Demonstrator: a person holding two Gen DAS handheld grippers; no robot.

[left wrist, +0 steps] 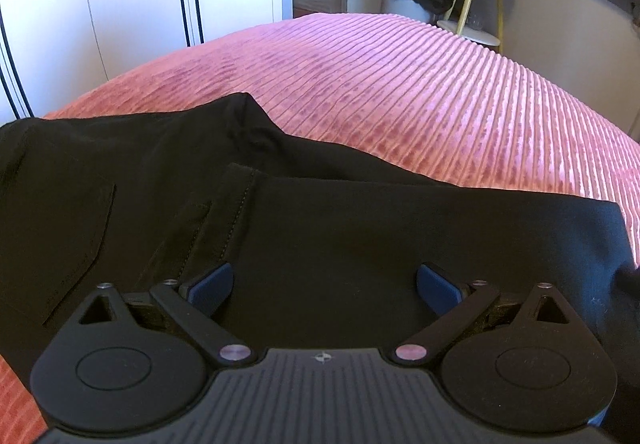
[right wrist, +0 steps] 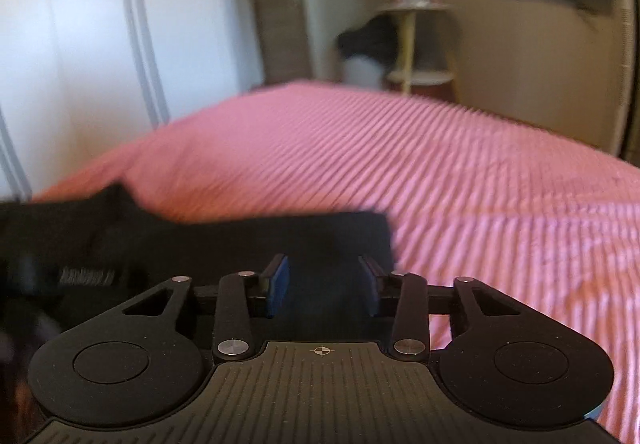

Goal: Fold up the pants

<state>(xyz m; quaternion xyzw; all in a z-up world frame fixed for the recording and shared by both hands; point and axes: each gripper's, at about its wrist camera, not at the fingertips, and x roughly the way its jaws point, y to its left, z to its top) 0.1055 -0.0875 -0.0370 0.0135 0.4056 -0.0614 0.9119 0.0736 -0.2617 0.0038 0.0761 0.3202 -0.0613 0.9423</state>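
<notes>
Across the lower half of the left wrist view, the black pants (left wrist: pixel 320 228) lie partly folded on the pink ribbed bedspread (left wrist: pixel 420 83), one layer already doubled over near frame centre. The left gripper (left wrist: pixel 324 284) hangs spread wide and empty above the cloth; the right gripper (right wrist: pixel 324 286) is likewise released (its view is blurred). In my judgement, the next fold calls for pinching both layers at the edge and aligning hems before pressing flat.

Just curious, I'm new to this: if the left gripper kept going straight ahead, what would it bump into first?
Most likely the folded black pants, lying right under the open left gripper on the pink ribbed bedspread; depth is uncertain.
</notes>
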